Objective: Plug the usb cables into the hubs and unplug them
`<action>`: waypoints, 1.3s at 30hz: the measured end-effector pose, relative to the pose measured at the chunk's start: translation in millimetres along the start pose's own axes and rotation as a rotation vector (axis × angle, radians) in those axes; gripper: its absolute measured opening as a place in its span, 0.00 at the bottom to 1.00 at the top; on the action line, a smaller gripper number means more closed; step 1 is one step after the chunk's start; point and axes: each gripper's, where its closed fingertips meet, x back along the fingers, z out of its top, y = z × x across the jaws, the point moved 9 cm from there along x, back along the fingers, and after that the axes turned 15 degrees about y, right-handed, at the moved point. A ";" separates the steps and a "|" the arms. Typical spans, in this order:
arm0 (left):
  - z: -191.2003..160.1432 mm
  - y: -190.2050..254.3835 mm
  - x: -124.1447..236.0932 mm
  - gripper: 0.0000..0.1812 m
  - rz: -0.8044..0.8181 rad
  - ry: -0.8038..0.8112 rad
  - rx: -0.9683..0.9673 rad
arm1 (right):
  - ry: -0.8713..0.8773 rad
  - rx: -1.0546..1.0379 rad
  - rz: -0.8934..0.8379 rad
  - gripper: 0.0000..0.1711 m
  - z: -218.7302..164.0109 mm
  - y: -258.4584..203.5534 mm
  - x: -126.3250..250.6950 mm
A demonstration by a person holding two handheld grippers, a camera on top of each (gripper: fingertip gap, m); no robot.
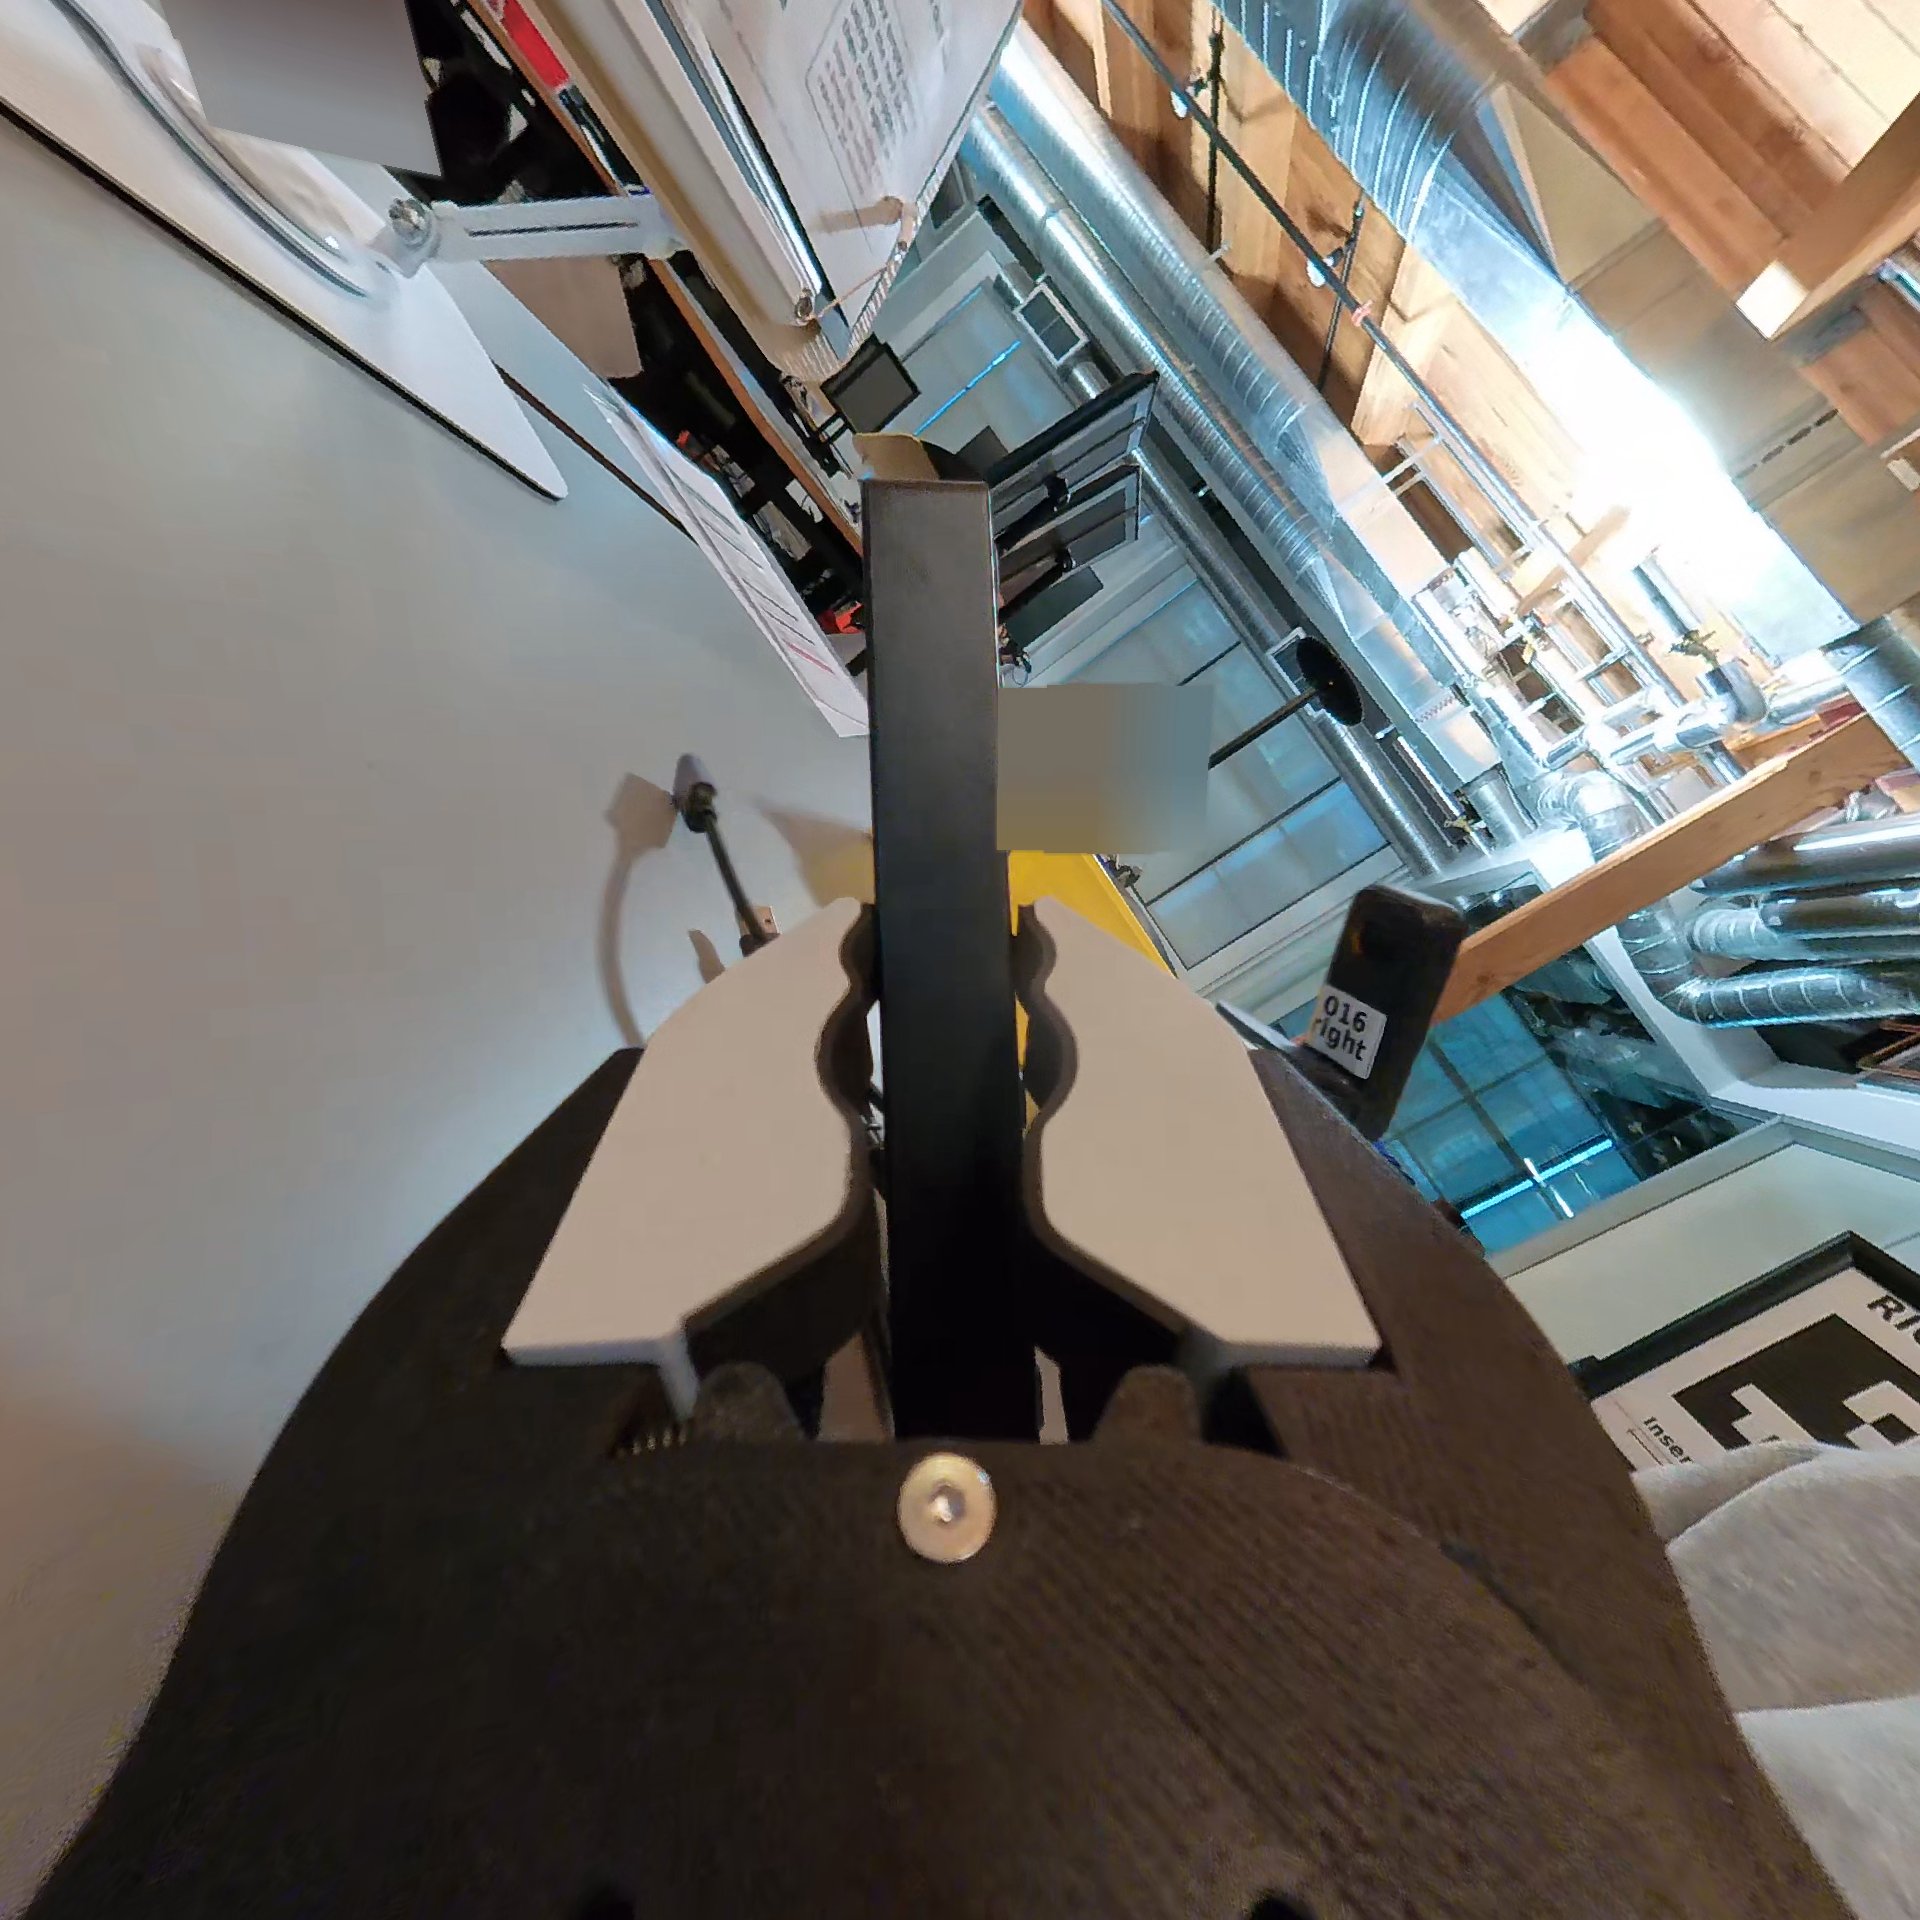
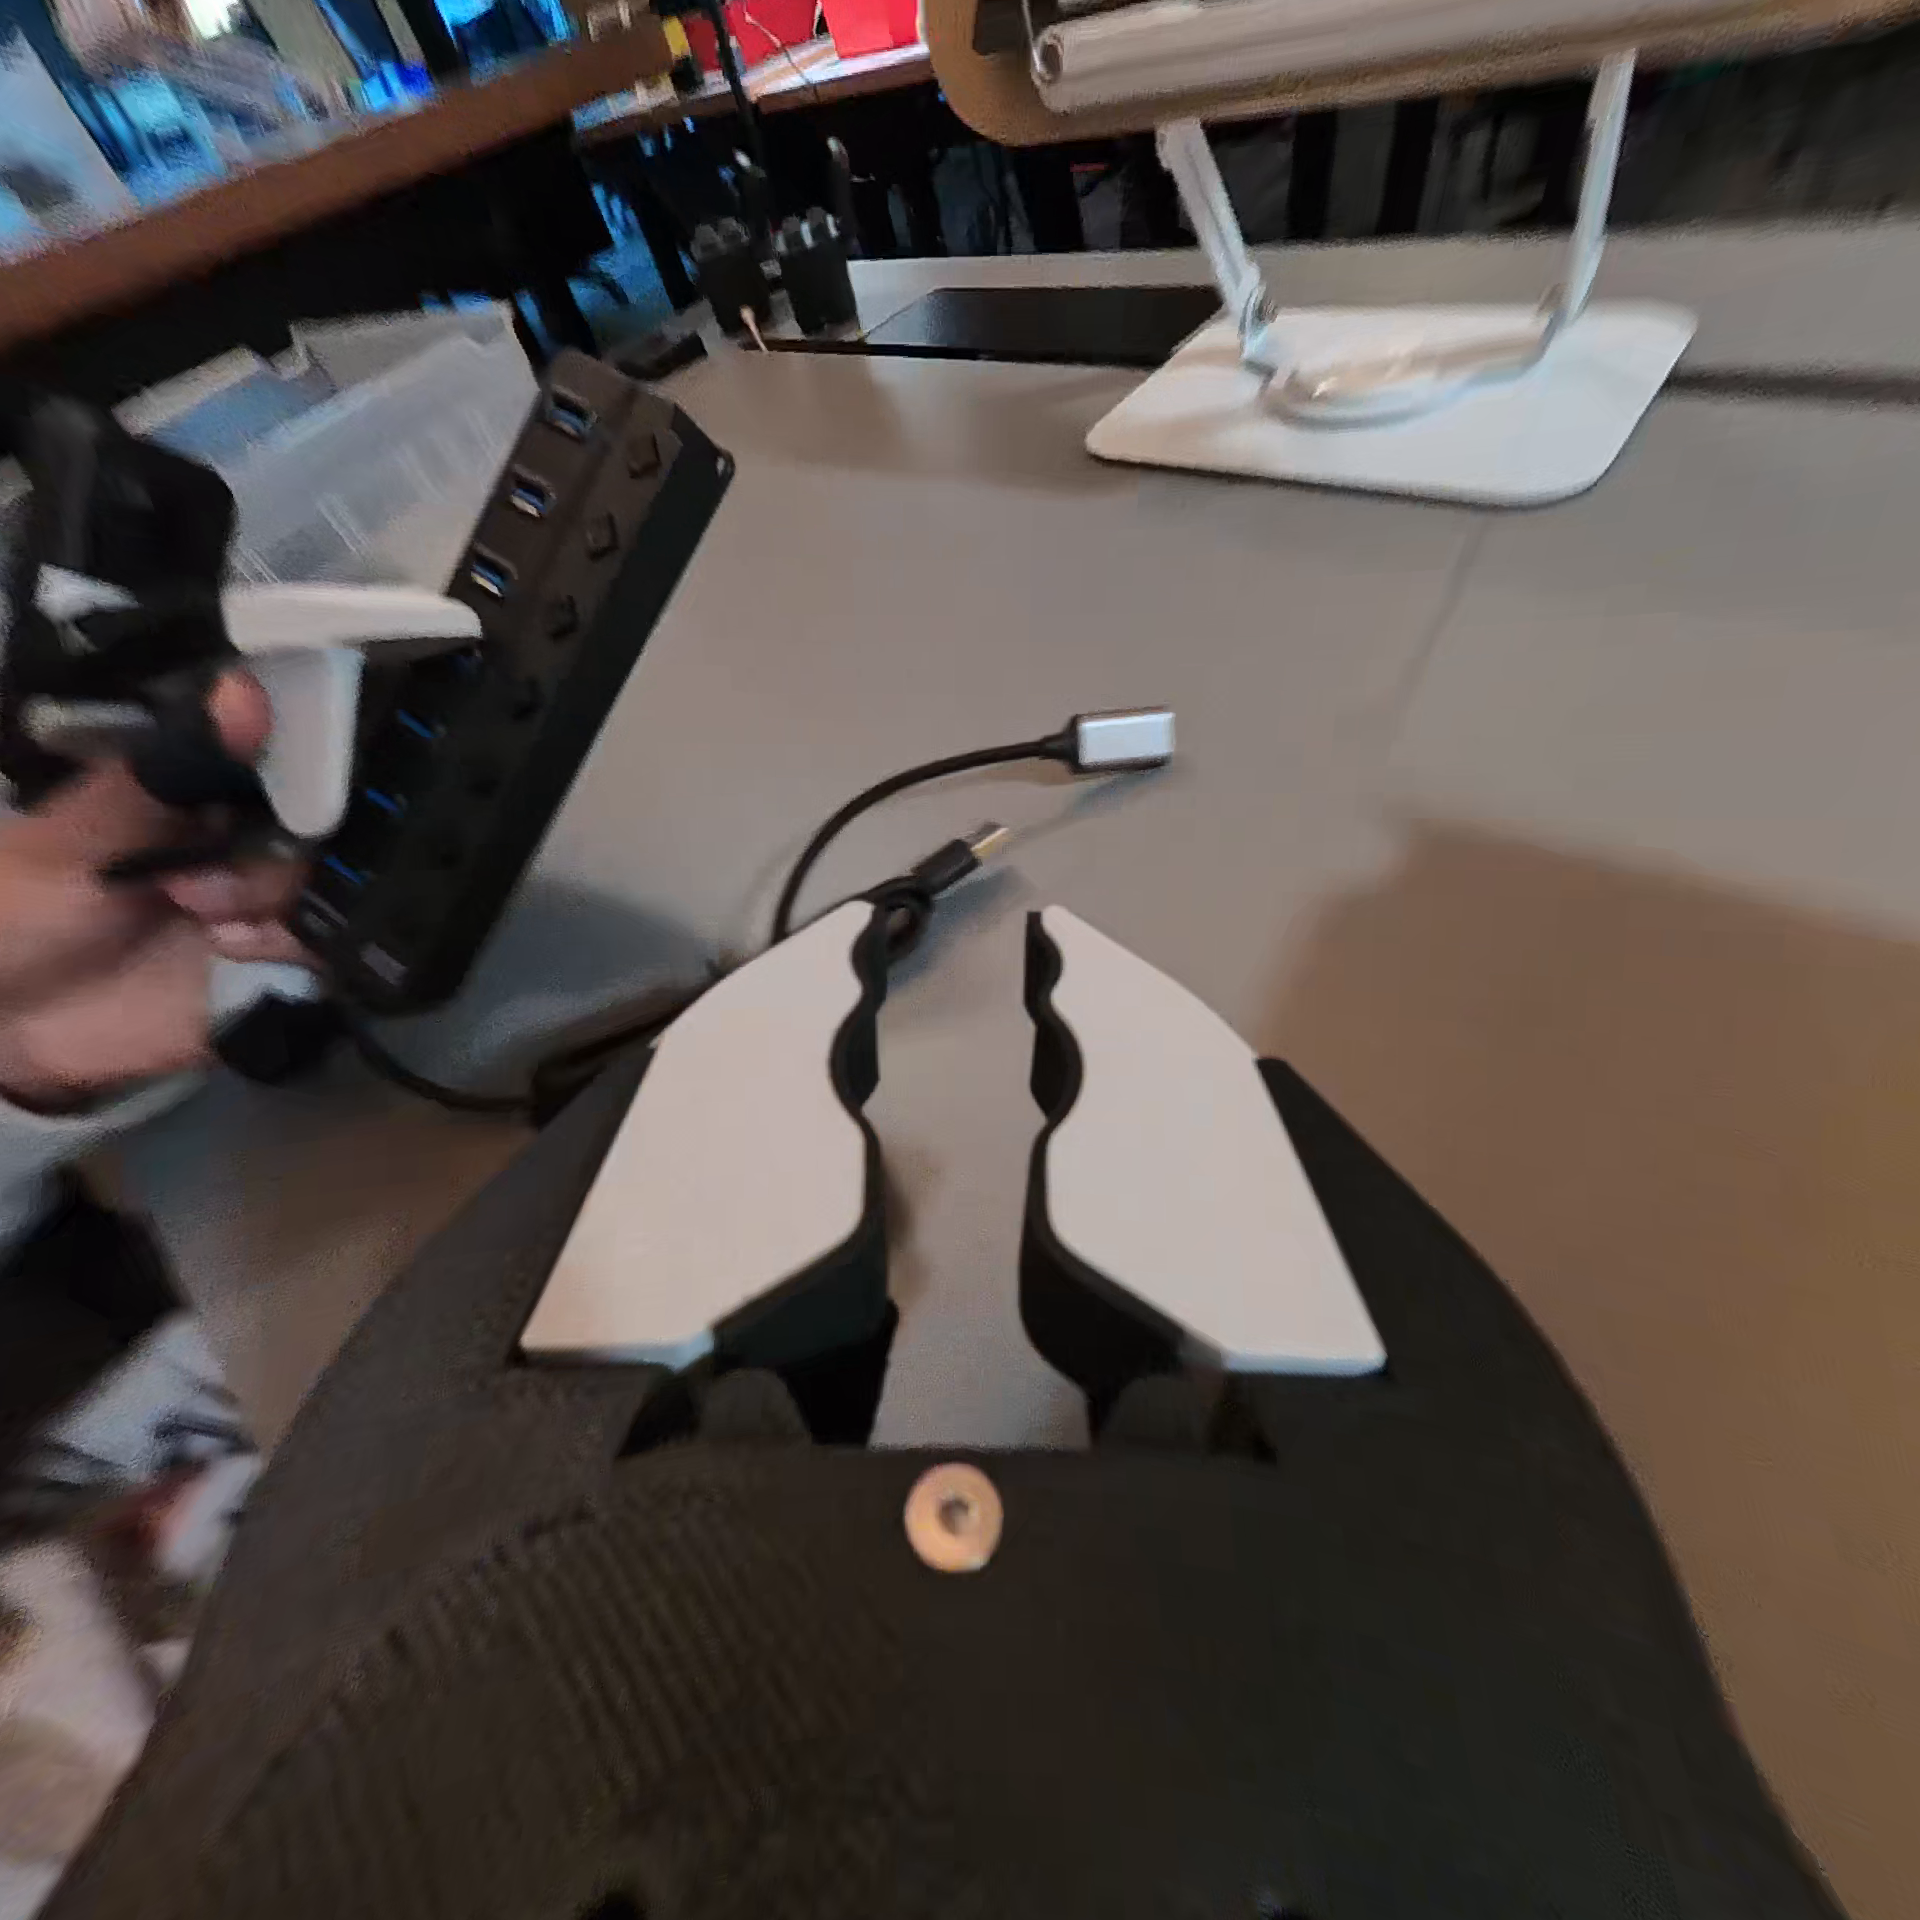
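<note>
My left gripper (image 1: 940, 914) is shut on a long black USB hub (image 1: 935, 831), held edge-on between the fingers and lifted off the grey table. In the right wrist view the hub (image 2: 540, 675) is tilted, shows several blue ports, and is clamped by the left gripper's white finger (image 2: 343, 623) with a hand behind it. My right gripper (image 2: 951, 925) is open and empty, low over the table. A black USB cable (image 2: 831, 831) lies just ahead of it, with a silver connector (image 2: 1127, 740) and a USB plug (image 2: 977, 847); its loop is at the left fingertip.
A white monitor stand base (image 2: 1392, 436) sits on the table at the back right and also shows in the left wrist view (image 1: 416, 343). A clear plastic box (image 2: 364, 457) is behind the hub. A printed sheet (image 1: 748, 582) lies near the table edge.
</note>
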 end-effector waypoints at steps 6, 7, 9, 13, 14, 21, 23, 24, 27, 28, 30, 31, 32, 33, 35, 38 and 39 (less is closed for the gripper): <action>0.7 -1.5 0.7 0.14 0.008 0.003 0.009 | -0.154 0.382 0.070 0.07 -13.2 -5.5 -4.2; 1.1 -2.0 1.2 0.14 0.009 0.006 0.012 | -0.185 0.353 0.124 0.08 -18.8 -9.3 -7.0; 1.5 -2.8 1.8 0.14 0.011 0.009 0.023 | -0.241 0.229 0.233 0.15 -28.2 -16.5 -11.9; 0.7 -3.4 1.8 0.14 0.010 0.010 0.038 | -0.309 0.174 0.224 0.13 -33.0 -16.2 -14.3; 0.6 -3.2 1.8 0.14 0.009 0.009 0.039 | -0.339 0.171 0.224 0.11 -35.5 -16.4 -14.2; 1.1 -3.9 2.1 0.14 0.011 0.011 0.044 | -0.461 0.191 0.495 0.08 -49.6 -55.1 -13.3; 1.1 -4.0 2.2 0.14 0.011 0.011 0.048 | -0.429 0.165 0.598 0.08 -47.5 -67.9 -11.0; 0.8 -4.0 2.3 0.14 0.010 0.009 0.049 | -0.408 0.165 0.605 0.09 -45.9 -69.4 -10.8; 0.3 -3.8 2.1 0.14 0.008 0.007 0.055 | -0.358 0.158 0.565 0.10 -40.6 -60.5 -10.8; 0.2 -3.9 2.2 0.14 0.007 0.007 0.058 | -0.340 0.146 0.548 0.10 -38.4 -56.2 -10.6; 0.1 -4.0 2.1 0.14 0.007 0.007 0.062 | -0.270 0.135 0.535 0.10 -31.7 -51.4 -8.9; -0.1 -4.2 2.1 0.14 0.008 0.006 0.064 | -0.237 0.126 0.540 0.10 -27.8 -51.4 -8.0; -0.1 -4.4 2.1 0.13 0.008 0.006 0.066 | -0.216 0.118 0.545 0.09 -25.0 -52.0 -7.4; -0.1 -4.6 2.2 0.13 0.008 0.007 0.069 | -0.201 0.123 0.549 0.09 -23.5 -52.7 -6.7; -0.3 -4.8 2.3 0.13 0.009 0.008 0.074 | -0.190 0.183 0.498 0.08 -23.4 -50.6 -7.3; -0.7 -4.7 2.3 0.14 0.010 0.006 0.075 | -0.228 0.265 0.422 0.08 -28.4 -45.5 -9.6; -1.0 -4.6 2.2 0.13 0.010 0.006 0.075 | -0.249 0.250 0.418 0.09 -30.5 -44.9 -10.8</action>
